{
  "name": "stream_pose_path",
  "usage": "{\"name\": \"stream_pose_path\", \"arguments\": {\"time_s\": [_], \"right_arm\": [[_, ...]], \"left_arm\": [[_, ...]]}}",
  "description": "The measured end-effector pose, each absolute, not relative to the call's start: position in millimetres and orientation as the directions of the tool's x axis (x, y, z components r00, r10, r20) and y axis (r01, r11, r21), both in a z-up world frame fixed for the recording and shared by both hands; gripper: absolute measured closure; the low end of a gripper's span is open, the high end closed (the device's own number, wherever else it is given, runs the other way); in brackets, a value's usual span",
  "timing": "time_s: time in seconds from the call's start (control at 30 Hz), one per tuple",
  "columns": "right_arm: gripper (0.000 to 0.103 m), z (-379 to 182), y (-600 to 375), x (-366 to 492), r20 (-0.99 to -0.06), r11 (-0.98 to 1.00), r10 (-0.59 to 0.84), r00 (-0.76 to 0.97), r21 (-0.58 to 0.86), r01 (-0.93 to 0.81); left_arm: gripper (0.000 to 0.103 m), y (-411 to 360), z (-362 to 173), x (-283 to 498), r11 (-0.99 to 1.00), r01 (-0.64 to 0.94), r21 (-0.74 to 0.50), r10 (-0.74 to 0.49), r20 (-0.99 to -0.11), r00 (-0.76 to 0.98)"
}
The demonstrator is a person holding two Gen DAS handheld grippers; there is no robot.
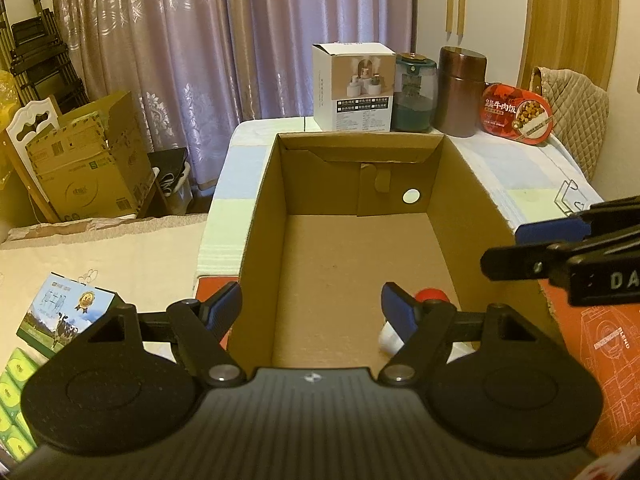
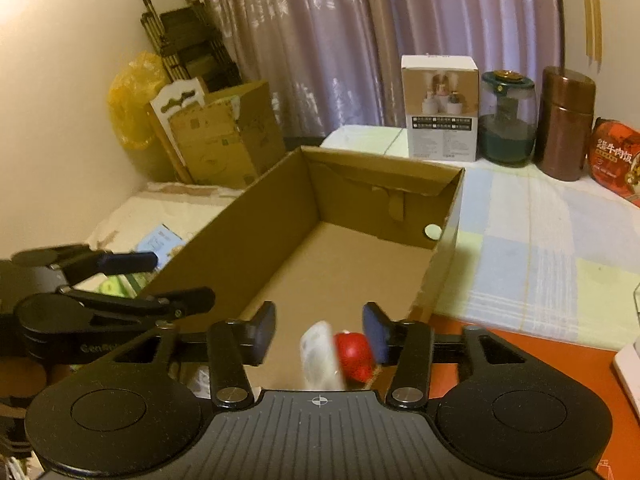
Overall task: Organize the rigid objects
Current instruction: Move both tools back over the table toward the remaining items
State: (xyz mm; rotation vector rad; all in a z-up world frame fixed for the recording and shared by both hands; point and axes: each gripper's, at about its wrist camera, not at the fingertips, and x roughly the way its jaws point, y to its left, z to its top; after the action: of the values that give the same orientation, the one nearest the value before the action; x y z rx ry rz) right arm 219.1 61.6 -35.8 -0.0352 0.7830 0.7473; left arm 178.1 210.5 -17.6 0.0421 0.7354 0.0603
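An open cardboard box (image 1: 260,216) stands in front of both grippers; it also shows in the right wrist view (image 2: 236,224). A white bottle with a red cap (image 2: 324,354) lies in the box's near end, blurred, between my right gripper's (image 2: 320,330) open fingers but touching neither pad. In the left wrist view the bottle (image 1: 430,295) shows partly behind the right finger. My left gripper (image 1: 312,306) is open and empty, straddling the box's near left wall. The right gripper shows in the left wrist view (image 1: 520,246), and the left gripper shows in the right wrist view (image 2: 176,276).
Beyond the box stand a white carton (image 1: 352,88), a green glass jar (image 1: 414,94), a brown canister (image 1: 460,92) and a red tin (image 1: 516,114). A milk carton (image 1: 66,316) and green packs (image 1: 14,384) lie at left. An orange mat (image 1: 600,360) lies at right.
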Motion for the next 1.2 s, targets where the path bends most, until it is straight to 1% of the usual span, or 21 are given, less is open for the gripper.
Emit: {"name": "stream_pose_path", "arguments": {"time_s": [0.33, 0.67, 0.93, 1.2], "right_arm": [[0.051, -10.6, 28.5, 198.9, -0.609, 0.768, 0.591, 0.528, 0.224, -0.601], [0.045, 18.8, -33.7, 154.1, -0.582, 0.821, 0.542, 0.607, 0.209, -0.532], [0.041, 25.8, -107.5, 112.5, -0.573, 0.887, 0.441, 0.691, 0.161, -0.433], [0.038, 18.9, -186.1, 81.7, -0.585, 0.942, 0.319, 0.746, 0.111, -0.316]], "left_arm": [[0.03, 195.6, 7.3, 161.2, 0.999, -0.04, 0.032, 0.051, -0.64, 0.767], [0.03, 143.0, 43.0, 125.6, 1.0, 0.022, -0.008, -0.023, -0.59, 0.807], [0.029, 86.2, 65.5, 99.7, 0.995, 0.095, -0.036, -0.099, -0.551, 0.829], [0.028, 31.2, 63.8, 89.4, 0.984, 0.165, -0.07, -0.177, -0.546, 0.819]]}}
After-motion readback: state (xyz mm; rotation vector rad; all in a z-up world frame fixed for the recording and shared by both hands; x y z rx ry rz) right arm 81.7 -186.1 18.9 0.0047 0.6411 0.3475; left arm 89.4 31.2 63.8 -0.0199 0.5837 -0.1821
